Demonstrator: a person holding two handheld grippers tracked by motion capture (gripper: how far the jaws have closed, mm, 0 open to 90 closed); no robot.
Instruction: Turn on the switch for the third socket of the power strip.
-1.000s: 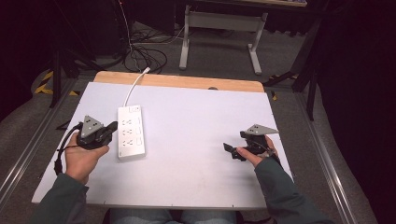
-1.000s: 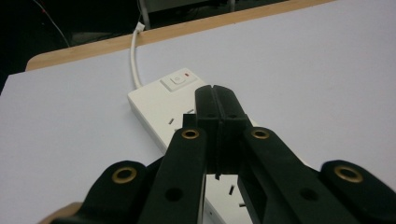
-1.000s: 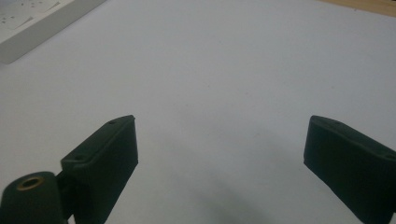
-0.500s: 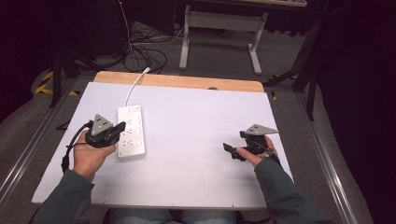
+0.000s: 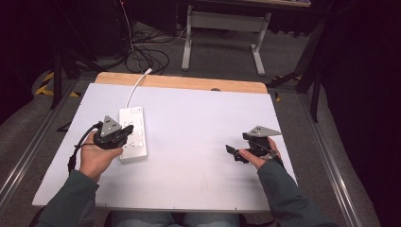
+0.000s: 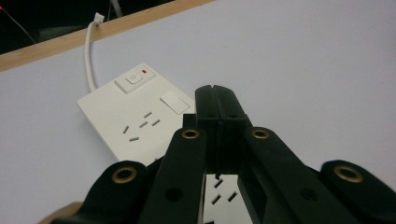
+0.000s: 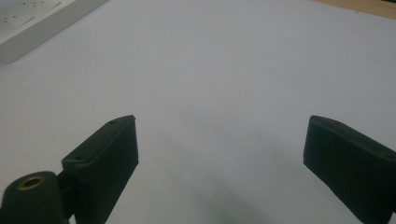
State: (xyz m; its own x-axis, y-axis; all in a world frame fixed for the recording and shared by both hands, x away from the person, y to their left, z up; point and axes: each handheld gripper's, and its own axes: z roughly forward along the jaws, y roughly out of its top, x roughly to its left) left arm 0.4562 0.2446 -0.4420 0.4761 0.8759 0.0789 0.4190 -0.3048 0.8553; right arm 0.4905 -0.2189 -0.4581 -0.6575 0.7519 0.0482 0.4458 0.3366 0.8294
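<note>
A white power strip (image 5: 133, 116) lies lengthwise on the left half of the white tabletop (image 5: 198, 118), and its cable (image 5: 137, 82) runs off the far edge. My left gripper (image 5: 126, 134) hovers over the strip's middle, jaws pressed together with nothing between them. In the left gripper view the shut gripper (image 6: 217, 93) sits just above the power strip (image 6: 135, 116), near its switch (image 6: 133, 79) and a small red light. My right gripper (image 5: 233, 152) rests low over the bare table at the right, pointing left, jaws wide apart. The right gripper view shows that open gripper (image 7: 219, 144) empty.
A wooden strip (image 5: 189, 83) borders the table's far edge. Beyond it on the floor lie tangled cables (image 5: 146, 56) and the legs of a metal desk (image 5: 222, 38). A corner of the power strip (image 7: 42, 18) appears far off in the right gripper view.
My left gripper has moved right, from beside the power strip's left edge to over its sockets. The right gripper has stayed put.
</note>
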